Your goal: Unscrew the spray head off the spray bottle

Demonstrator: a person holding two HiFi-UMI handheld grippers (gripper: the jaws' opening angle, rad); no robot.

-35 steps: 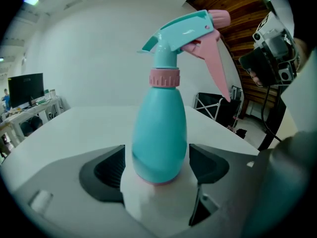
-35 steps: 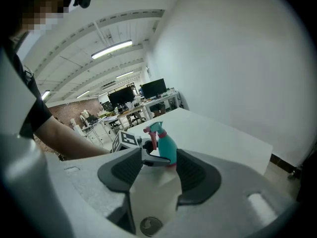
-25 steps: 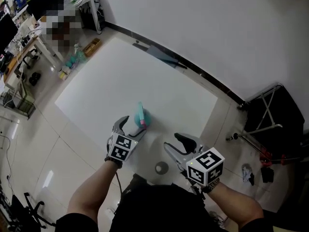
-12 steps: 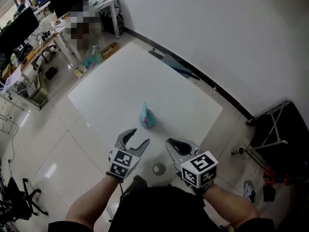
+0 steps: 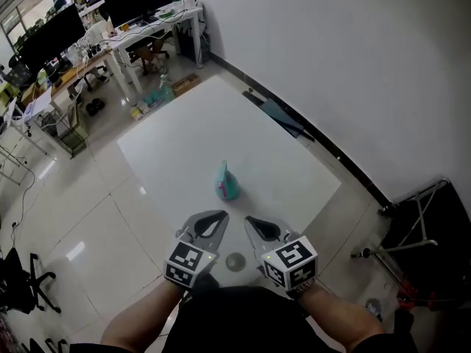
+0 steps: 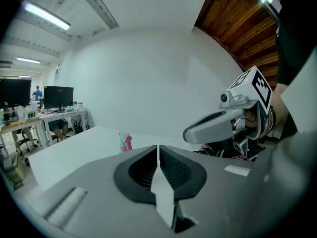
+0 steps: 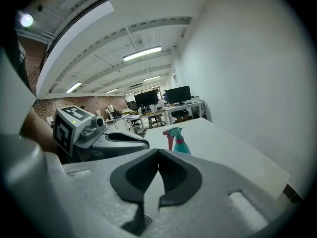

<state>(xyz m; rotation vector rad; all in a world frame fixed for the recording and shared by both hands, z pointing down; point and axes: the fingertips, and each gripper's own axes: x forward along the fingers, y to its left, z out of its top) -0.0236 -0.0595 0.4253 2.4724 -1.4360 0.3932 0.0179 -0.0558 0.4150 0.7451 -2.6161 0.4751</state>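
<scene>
- Head view: I judge the task as not yet begun. The spray bottle [image 5: 227, 186] stands upright on the white table [image 5: 176, 142] with its spray head [image 5: 223, 170] on top, so all the unscrewing is left to do. My left gripper [image 5: 218, 215] and right gripper [image 5: 251, 221] hang side by side at the near edge of the table. Both are apart from the bottle, which stands at about 12 o'clock from the gap between them.
- Left gripper view: the jaws of the left gripper [image 6: 157, 151] are pressed together along a thin line with nothing between them. The spray bottle [image 6: 125, 142] is small and far off, at about 11 o'clock from the fingertips. The right gripper [image 6: 190, 132] shows at about 2 o'clock, also closed.
- Right gripper view: the jaws of the right gripper [image 7: 158, 158] meet as well and hold nothing. The spray bottle [image 7: 179, 143] stands at about 1 o'clock from the tips, well apart from them, its pink and teal spray head [image 7: 173, 132] attached. The left gripper [image 7: 140, 143] lies at about 10 o'clock.
- As I read it, both grippers must open and reach the bottle before any twisting starts.
</scene>
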